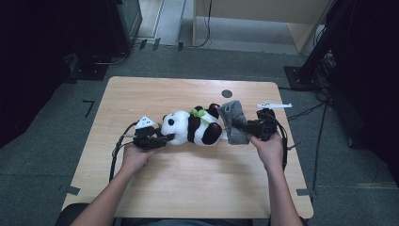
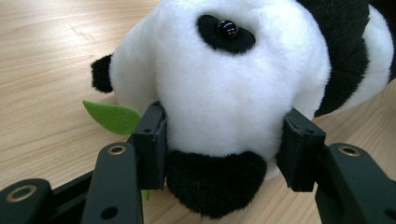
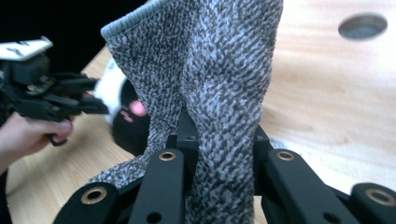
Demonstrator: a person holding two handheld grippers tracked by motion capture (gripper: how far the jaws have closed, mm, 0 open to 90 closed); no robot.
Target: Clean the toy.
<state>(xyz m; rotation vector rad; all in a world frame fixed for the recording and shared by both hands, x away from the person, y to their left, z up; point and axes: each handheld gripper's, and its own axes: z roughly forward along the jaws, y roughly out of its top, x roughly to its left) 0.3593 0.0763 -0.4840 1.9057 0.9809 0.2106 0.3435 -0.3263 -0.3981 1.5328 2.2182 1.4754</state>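
Grey knit sock (image 3: pixel 219 88) pinched in right tool (image 3: pixel 219 154); left tool (image 2: pixel 224 149) clamps panda (image 2: pixel 224 79) head; table hole (image 1: pixel 227 93) beyond.

A light wooden table (image 1: pixel 155 183) with rounded corners stands on a grey carpeted floor (image 1: pixel 42 141). A round cable hole (image 1: pixel 227 93) sits near the table's far edge. Small dark tape marks (image 1: pixel 88 107) lie on the carpet beside the table. Beyond the far edge stands pale wooden furniture (image 1: pixel 263 19), with a dark cabinet (image 1: pixel 126 21) to its left. Black stands (image 1: pixel 313 61) and loose cables (image 1: pixel 324 101) crowd the right side. The corners of the room fall into deep shadow, while the tabletop is evenly lit.
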